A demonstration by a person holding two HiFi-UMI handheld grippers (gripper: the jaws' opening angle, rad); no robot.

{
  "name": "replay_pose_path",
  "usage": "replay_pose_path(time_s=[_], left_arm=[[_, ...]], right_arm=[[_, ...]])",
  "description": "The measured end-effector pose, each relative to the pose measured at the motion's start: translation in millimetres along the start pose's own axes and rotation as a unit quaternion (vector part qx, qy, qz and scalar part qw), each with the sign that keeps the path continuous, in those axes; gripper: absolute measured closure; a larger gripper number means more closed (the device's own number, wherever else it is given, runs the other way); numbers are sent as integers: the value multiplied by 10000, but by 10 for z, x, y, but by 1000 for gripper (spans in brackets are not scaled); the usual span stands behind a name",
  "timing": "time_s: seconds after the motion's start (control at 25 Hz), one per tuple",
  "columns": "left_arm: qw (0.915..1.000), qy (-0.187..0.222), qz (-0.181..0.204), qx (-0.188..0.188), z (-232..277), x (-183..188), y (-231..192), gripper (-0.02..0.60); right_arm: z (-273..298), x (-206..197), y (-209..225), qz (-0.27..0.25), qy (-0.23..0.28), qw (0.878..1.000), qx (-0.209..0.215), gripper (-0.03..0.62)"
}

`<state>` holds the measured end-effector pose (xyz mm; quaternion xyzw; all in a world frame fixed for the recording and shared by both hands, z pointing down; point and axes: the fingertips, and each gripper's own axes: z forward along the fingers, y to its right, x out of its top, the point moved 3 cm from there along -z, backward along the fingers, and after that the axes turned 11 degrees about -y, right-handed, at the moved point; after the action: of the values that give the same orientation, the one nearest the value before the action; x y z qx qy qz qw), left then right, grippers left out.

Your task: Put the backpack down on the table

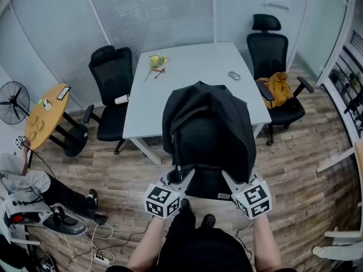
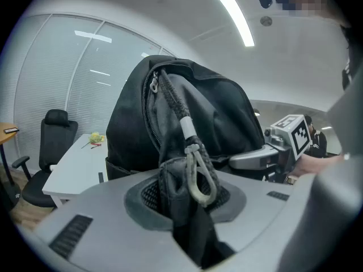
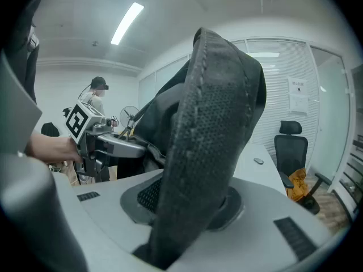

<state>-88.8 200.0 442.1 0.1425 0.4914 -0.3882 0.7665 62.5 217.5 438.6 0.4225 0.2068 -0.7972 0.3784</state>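
Holds the black fabric backpack (image 1: 207,132) ahead, with left gripper (image 2: 187,208) clamped on its fabric beside a grey cord loop (image 2: 198,174) and right gripper (image 3: 181,208) clamped on its padded mesh strap (image 3: 215,123), both grips hidden from the head view.

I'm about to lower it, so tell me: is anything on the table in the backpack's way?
Nothing visible. The table is bare in the middle; a yellow bundle and a small grey object lie toward its far end. Its near part is hidden behind the backpack.
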Motion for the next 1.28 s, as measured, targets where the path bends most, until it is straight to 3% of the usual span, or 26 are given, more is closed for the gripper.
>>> replay_pose_path(time_s=[1.28], left_arm=[[9999, 6, 120, 123, -266, -147, 486, 469]], right_arm=[[-457, -232, -196, -27, 205, 9997, 150, 473]])
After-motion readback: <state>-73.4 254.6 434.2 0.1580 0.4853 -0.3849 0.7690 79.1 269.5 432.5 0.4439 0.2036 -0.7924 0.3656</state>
